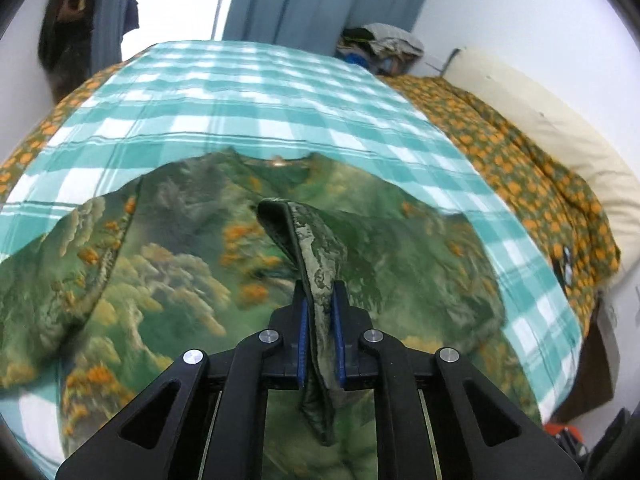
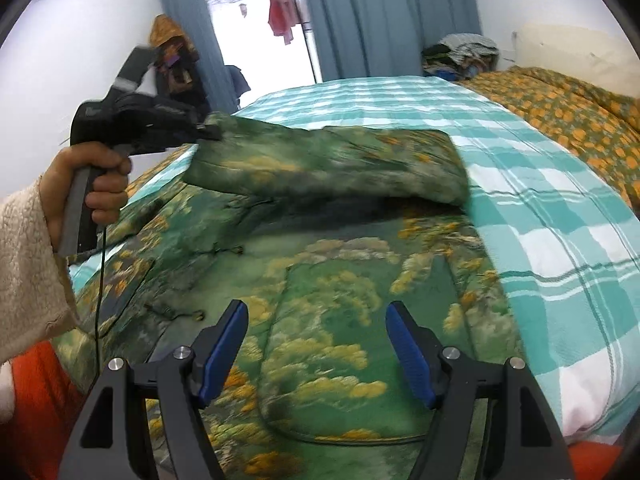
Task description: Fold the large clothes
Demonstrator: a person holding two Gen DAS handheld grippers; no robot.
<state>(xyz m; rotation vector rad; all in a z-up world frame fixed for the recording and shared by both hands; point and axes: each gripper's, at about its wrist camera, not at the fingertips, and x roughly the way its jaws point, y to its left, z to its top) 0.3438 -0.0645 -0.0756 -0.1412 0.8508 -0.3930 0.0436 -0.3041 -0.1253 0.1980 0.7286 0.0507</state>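
The green landscape-print garment [image 2: 332, 304] lies spread on the teal-and-white checked bedspread [image 2: 560, 216], its collar [image 1: 280, 164] towards the far end of the bed and its body running back towards you. Your left gripper [image 1: 319, 320] is clamped on the cuff end of one sleeve [image 2: 328, 160], the blue pads [image 1: 303, 344] pressed flat against the cloth with a tongue of fabric standing up between them and a tail hanging below. From the right wrist camera, that sleeve is lifted off the bed and stretched across the garment's chest, its long axis running roughly crosswise from your left hand [image 2: 96, 188] over to the shoulder fold on the right; the rest of the garment stays flat beneath it. Your right gripper [image 2: 316, 348] hovers low over the near part of the garment with its jaws wide apart and nothing between them; whether the fingertips brush the cloth cannot be told. The left hand is plainly the nearer tool for this fold. The sleeve probably needs to be laid down across the chest, and your empty right gripper is placed to steady or smooth the body panel. An orange-flowered quilt [image 2: 568, 108] lies bunched along the bed's far right side, well apart from the work.
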